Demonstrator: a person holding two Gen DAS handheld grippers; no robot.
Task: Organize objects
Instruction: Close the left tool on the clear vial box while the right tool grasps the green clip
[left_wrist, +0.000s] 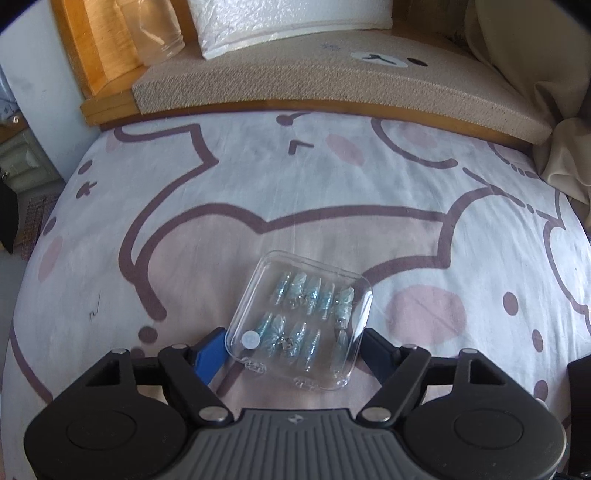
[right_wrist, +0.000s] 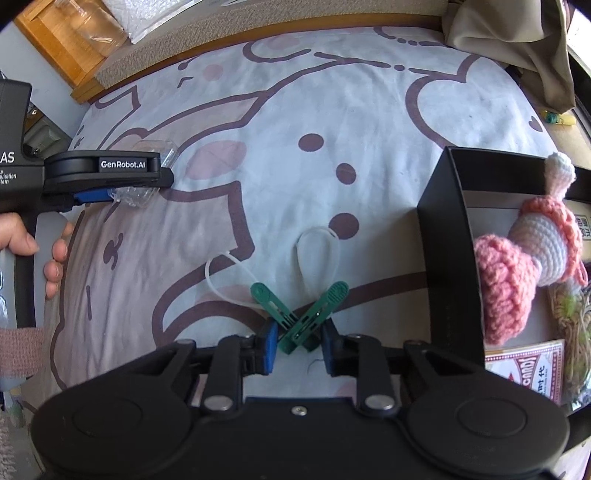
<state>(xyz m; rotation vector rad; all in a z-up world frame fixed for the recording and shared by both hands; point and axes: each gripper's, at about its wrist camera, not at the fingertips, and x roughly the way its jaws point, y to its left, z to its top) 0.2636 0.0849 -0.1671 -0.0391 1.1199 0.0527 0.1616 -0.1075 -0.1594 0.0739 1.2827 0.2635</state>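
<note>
A clear plastic case of blue nail tips (left_wrist: 299, 317) lies on the patterned bedsheet (left_wrist: 258, 177). My left gripper (left_wrist: 295, 347) straddles it, with the blue left pad and the dark right finger against its two sides. The right wrist view shows this gripper from the side, with the clear case (right_wrist: 142, 195) between its fingers. Two crossed green clips (right_wrist: 299, 321) with white loops (right_wrist: 319, 254) rest on the sheet. My right gripper (right_wrist: 299, 349) has its blue pads pressed on the clips' near ends.
An open black box (right_wrist: 443, 236) at the right holds a pink crocheted doll (right_wrist: 517, 273) and a card pack (right_wrist: 532, 369). A cardboard scratcher (left_wrist: 332, 85), a wooden ledge (left_wrist: 107, 107) and a beige curtain (left_wrist: 535, 74) border the bed's far side. A hand (right_wrist: 51, 254) grips the left handle.
</note>
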